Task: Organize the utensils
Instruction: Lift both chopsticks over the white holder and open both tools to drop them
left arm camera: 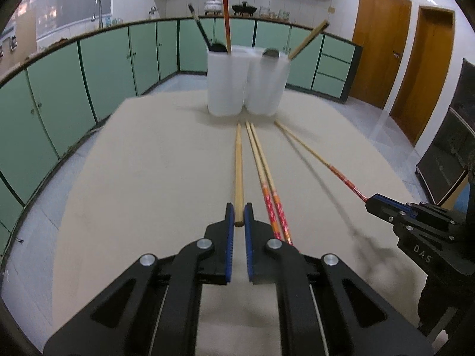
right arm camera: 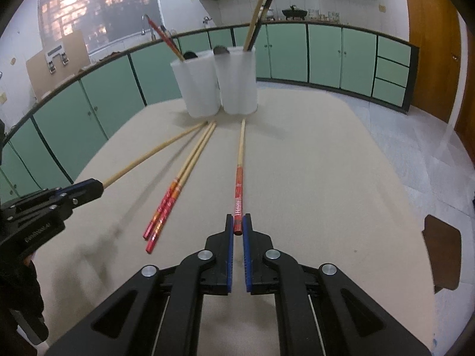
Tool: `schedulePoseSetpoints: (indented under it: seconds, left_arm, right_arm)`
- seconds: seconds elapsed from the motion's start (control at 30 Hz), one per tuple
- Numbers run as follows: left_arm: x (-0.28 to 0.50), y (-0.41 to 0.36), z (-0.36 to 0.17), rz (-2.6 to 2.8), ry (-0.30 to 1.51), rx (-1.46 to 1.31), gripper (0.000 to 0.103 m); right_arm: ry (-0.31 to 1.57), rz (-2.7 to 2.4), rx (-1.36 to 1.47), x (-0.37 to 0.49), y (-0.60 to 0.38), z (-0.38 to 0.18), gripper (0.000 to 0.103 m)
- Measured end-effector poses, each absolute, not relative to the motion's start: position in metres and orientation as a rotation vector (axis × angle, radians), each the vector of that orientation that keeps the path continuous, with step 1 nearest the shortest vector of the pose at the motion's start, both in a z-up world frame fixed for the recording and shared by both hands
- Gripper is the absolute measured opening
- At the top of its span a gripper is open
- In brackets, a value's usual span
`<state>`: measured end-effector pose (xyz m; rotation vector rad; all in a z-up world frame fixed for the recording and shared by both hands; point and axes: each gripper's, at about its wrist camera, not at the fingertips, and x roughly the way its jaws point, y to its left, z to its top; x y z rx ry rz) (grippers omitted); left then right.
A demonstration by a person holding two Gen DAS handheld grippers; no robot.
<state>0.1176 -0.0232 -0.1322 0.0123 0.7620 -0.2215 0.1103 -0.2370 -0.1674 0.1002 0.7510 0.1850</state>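
My left gripper [left arm camera: 238,214] is shut on the thick end of a plain wooden chopstick [left arm camera: 238,172] that points toward two white holders [left arm camera: 246,83]. My right gripper [right arm camera: 238,224] is shut on the red end of a red-handled chopstick [right arm camera: 239,184], lifted off the table. In the left wrist view the right gripper [left arm camera: 372,201] shows at the right edge with that same chopstick [left arm camera: 314,154]. In the right wrist view the left gripper [right arm camera: 92,188] shows at the left edge. A pair of red-handled chopsticks [left arm camera: 268,184] [right arm camera: 175,190] lies on the beige table between them.
The left holder [right arm camera: 197,86] and right holder [right arm camera: 239,80] stand side by side at the table's [left arm camera: 148,163] far end, each with chopsticks and a dark spoon inside. Green cabinets ring the room. A brown chair back [right arm camera: 442,252] sits off the table's right edge.
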Motion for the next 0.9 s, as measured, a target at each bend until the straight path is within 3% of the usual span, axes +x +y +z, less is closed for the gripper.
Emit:
schedulePoseSetpoints:
  seconds: [0.9]
  left_arm:
    - [0.14,-0.036,0.005,-0.323,0.478,0.073,0.006]
  right_arm:
    - [0.557,0.31,-0.003,0.139,-0.255,-0.016,0.006]
